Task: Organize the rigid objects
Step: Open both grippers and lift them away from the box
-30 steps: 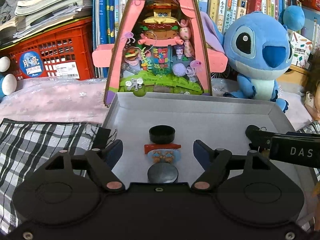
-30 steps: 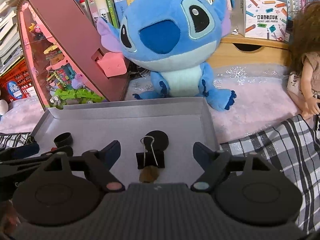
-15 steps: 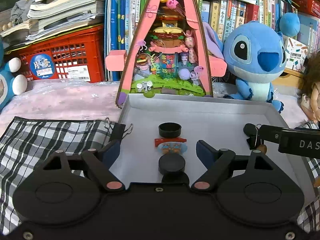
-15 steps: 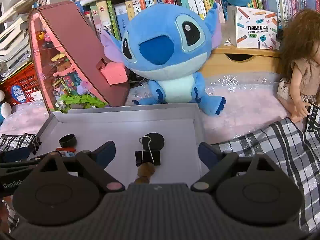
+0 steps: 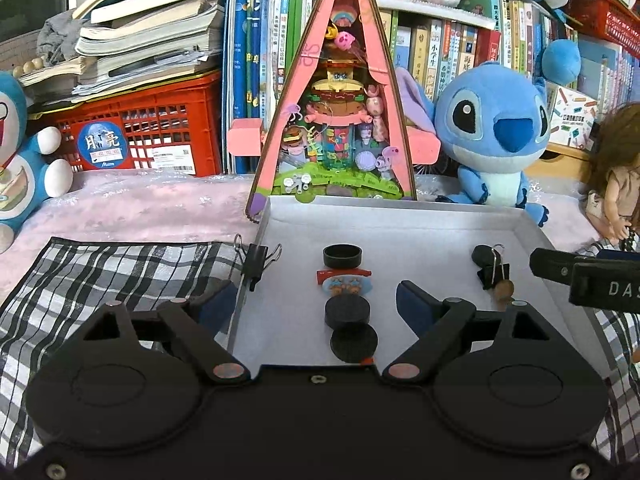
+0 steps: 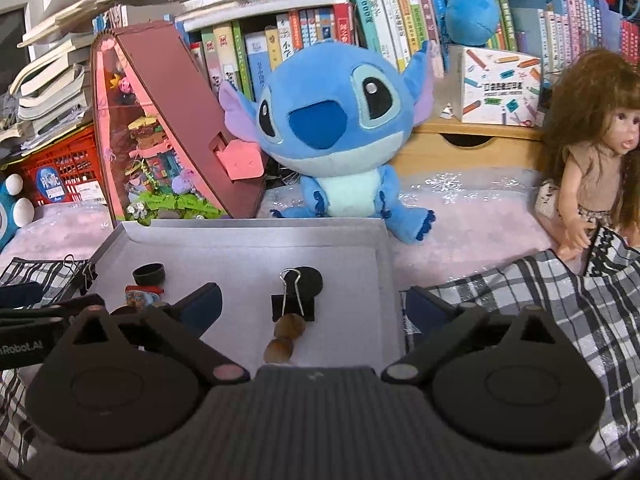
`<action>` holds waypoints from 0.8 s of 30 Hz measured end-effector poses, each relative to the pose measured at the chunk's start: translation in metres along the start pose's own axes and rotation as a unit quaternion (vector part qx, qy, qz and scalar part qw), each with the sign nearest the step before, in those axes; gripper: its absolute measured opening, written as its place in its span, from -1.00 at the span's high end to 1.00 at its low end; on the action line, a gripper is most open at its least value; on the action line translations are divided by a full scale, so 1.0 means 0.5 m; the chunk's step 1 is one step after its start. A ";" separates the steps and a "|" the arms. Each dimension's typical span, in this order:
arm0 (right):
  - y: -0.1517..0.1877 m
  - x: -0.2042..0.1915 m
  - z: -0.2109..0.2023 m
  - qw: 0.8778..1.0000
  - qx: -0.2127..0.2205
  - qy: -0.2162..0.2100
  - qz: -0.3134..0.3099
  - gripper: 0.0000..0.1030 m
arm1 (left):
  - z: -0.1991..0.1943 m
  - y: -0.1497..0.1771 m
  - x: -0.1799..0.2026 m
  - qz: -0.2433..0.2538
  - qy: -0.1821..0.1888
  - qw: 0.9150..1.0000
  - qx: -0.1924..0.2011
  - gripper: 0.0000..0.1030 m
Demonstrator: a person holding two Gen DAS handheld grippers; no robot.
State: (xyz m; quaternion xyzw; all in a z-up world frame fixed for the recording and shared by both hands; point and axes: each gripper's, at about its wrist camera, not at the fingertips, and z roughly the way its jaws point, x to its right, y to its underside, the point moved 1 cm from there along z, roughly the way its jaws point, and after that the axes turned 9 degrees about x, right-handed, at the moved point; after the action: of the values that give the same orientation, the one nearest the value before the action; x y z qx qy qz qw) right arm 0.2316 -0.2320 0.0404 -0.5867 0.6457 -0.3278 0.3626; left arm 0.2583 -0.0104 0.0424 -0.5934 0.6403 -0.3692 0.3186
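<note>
The left gripper has its jaws spreading wider, gripping nothing; two black discs lie between them in the grey tray. The right gripper is also spreading, empty, over a black binder clip and two brown nuts. A blue plush toy sits behind the tray.

A home, most likely a child's room or play corner. Children's books fill the shelves across the top of both views. A blue plush toy sits mid-frame, a doll at the right edge, a pink toy diorama at centre, and a red crate under stacked books at upper left.
</note>
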 end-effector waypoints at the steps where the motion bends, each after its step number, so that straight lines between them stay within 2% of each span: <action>1: 0.000 0.002 -0.005 1.000 0.002 -0.001 0.002 -1.00 | -0.005 0.001 -0.001 0.000 0.000 1.000 0.001 -0.68; 9: 0.001 0.015 -0.059 1.000 0.016 -0.005 0.014 -1.00 | -0.057 0.009 -0.005 -0.001 0.009 1.000 0.009 -0.69; 24: 0.003 0.010 -0.155 0.999 0.048 -0.010 -0.014 -1.00 | -0.170 0.016 -0.005 -0.004 0.029 0.999 0.030 -0.70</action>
State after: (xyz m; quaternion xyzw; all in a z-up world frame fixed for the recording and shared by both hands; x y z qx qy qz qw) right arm 0.1647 -0.2371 0.0791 -0.5809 0.6175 -0.3572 0.3920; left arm 0.1825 0.0001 0.0800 -0.5750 0.6360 -0.4064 0.3158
